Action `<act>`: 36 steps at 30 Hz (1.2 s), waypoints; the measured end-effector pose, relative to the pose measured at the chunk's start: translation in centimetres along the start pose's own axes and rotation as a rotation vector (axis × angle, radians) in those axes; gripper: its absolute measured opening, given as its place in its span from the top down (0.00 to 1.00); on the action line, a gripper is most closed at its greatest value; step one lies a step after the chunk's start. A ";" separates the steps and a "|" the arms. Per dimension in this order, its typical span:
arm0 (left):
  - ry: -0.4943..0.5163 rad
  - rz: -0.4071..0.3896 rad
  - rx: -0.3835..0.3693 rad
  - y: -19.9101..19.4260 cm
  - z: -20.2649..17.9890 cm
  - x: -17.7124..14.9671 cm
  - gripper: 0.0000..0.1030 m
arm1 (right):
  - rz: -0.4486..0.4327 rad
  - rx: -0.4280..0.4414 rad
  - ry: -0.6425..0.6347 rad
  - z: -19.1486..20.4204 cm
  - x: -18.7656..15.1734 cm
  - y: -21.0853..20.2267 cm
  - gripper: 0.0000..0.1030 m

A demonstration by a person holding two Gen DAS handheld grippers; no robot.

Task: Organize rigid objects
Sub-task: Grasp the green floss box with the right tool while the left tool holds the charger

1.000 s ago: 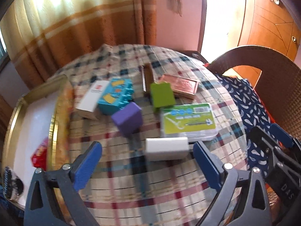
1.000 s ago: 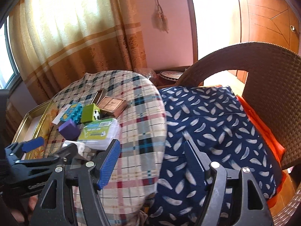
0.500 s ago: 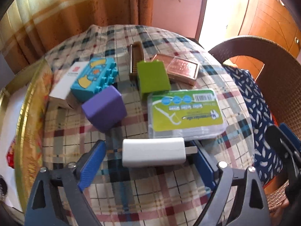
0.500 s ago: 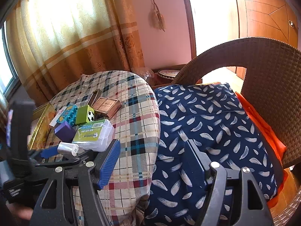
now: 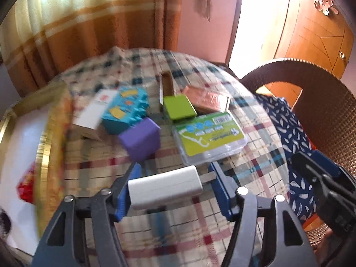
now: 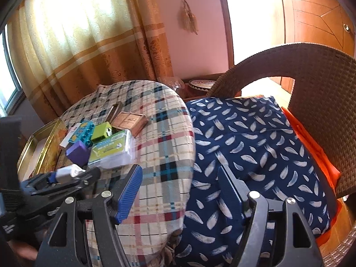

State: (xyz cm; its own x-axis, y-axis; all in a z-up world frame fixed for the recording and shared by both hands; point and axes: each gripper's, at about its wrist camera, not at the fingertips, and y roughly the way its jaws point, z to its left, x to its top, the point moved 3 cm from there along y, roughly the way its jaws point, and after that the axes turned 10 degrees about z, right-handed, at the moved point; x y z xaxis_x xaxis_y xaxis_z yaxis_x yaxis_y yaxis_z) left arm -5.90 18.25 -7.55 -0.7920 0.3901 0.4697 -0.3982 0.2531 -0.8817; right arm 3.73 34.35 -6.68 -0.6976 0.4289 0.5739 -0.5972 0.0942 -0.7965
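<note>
Closing around a white charger (image 5: 165, 187), the left gripper (image 5: 172, 188) sits low in the centre of its own view, 2 blue pads flanking the block: the left pad looks pressed against the charger's end, while the right pad meets the metal prongs that stick out toward it. Motion blur keeps me from telling how firm that contact is. Beyond it, on the plaid tablecloth (image 5: 255, 173), lie a purple cube (image 5: 141, 139), a clear case with a green label (image 5: 210, 136), a green block (image 5: 179, 109), a teal toy brick (image 5: 125, 114) and a white box (image 5: 94, 114). A gold-rimmed tray (image 5: 45, 142) runs along the left edge. From the other camera, the right gripper (image 6: 178, 194) hangs at the bottom centre with its jaws wide and nothing between them, over the table's edge and a navy feather-print cushion (image 6: 255, 146).
</note>
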 end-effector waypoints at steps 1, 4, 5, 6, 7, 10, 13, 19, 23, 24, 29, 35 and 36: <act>-0.006 -0.012 -0.002 -0.8 0.3 0.0 0.39 | 0.003 0.016 -0.012 0.5 0.2 0.0 0.30; -0.032 -0.041 0.024 -3.0 1.6 0.0 0.39 | 0.026 0.073 -0.043 2.3 1.0 0.6 0.30; -0.040 -0.050 0.040 -3.7 2.0 0.0 0.39 | 0.035 0.081 -0.058 3.1 1.3 0.9 0.30; -0.049 -0.058 0.051 -4.3 2.6 0.0 0.39 | 0.039 0.088 -0.079 3.9 1.6 1.2 0.30; -0.054 -0.062 0.055 -4.6 2.9 0.0 0.39 | 0.043 0.098 -0.102 4.8 1.8 1.4 0.30; -0.060 -0.083 0.111 -5.9 4.1 0.0 0.39 | 0.072 0.135 -0.152 7.3 2.4 2.5 0.30; -0.068 -0.090 0.146 -6.5 5.0 -0.1 0.39 | 0.124 0.160 -0.159 8.9 2.8 4.2 0.30; -0.080 -0.098 0.163 -7.2 5.8 -0.3 0.39 | 0.142 0.079 -0.206 11.2 3.2 6.3 0.24; -0.084 -0.096 0.163 -7.2 6.3 -0.4 0.39 | 0.165 0.012 -0.205 11.3 3.5 7.3 0.22; -0.090 -0.096 0.156 -7.3 6.5 -0.4 0.39 | 0.175 0.008 -0.205 11.2 3.6 7.6 0.21; -0.126 -0.112 0.127 -8.1 7.8 -0.6 0.39 | 0.202 0.039 -0.224 11.4 3.4 9.4 0.13; -0.140 -0.113 0.129 -8.1 8.7 -0.6 0.39 | 0.195 0.001 -0.270 11.6 2.8 9.9 0.16; -0.140 -0.114 0.128 -8.1 8.8 -0.6 0.39 | 0.192 -0.006 -0.268 11.6 2.7 9.9 0.16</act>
State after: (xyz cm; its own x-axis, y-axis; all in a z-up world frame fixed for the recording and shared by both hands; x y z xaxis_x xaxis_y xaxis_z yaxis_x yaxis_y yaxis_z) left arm -6.22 8.20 -1.09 -0.7913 0.2361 0.5640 -0.5376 0.1706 -0.8257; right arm -8.65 26.06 -10.75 -0.8771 0.1872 0.4423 -0.4431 0.0402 -0.8956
